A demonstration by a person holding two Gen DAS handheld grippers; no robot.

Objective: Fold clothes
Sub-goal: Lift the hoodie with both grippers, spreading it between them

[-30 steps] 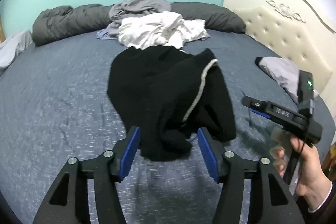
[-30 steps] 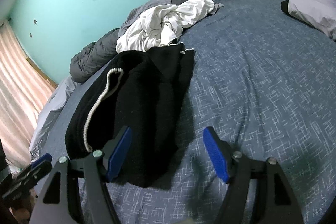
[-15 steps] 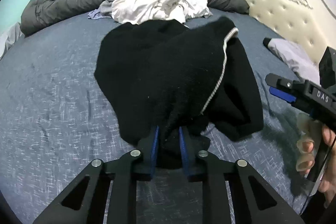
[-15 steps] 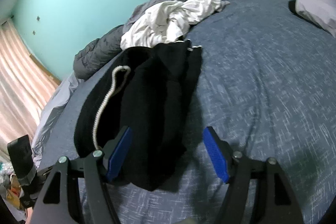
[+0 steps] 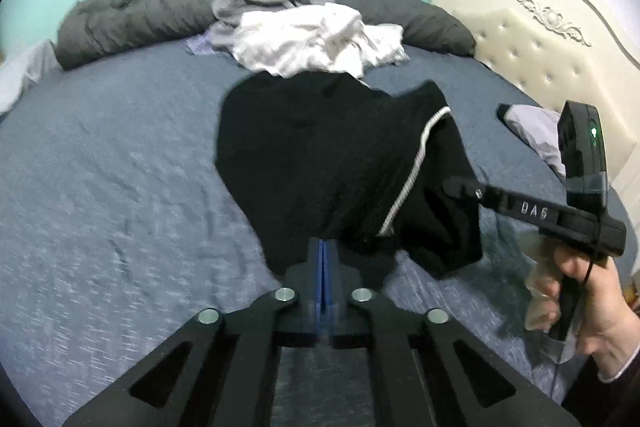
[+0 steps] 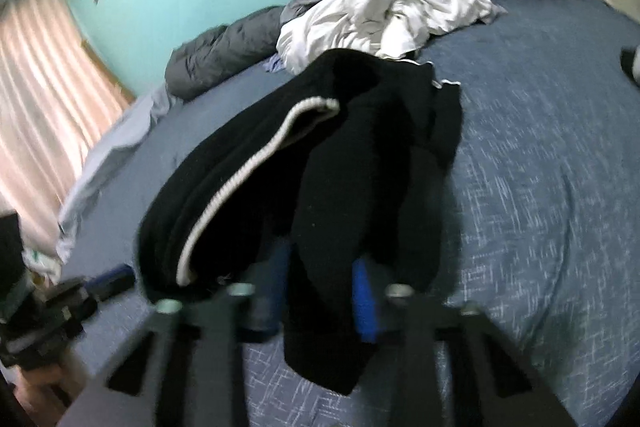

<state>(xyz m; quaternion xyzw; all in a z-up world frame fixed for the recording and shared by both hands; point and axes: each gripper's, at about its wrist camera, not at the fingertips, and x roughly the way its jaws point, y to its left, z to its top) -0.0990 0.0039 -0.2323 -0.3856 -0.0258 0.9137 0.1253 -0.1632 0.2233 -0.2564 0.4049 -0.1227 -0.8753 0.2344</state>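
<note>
A black garment with a white trim line (image 5: 320, 155) lies crumpled on the blue bed. My left gripper (image 5: 323, 251) is shut on its near edge and lifts it slightly. My right gripper (image 6: 320, 287) is closed around another near edge of the same black garment (image 6: 328, 187), with cloth bunched between the blue pads; the view is blurred. The right gripper also shows in the left wrist view (image 5: 464, 187), held by a hand, its tips at the garment's right side.
A pile of white and grey clothes (image 5: 316, 39) lies at the far side of the bed. A dark grey duvet roll (image 5: 132, 19) runs along the back. A cream headboard (image 5: 540, 43) and a light pillow (image 5: 532, 131) are at the right. Curtains (image 6: 44, 87) hang at the left.
My left gripper closed fully on the black garment's edge and lifted it. My right gripper moved onto the garment's near edge and closed from wide open onto the cloth.
</note>
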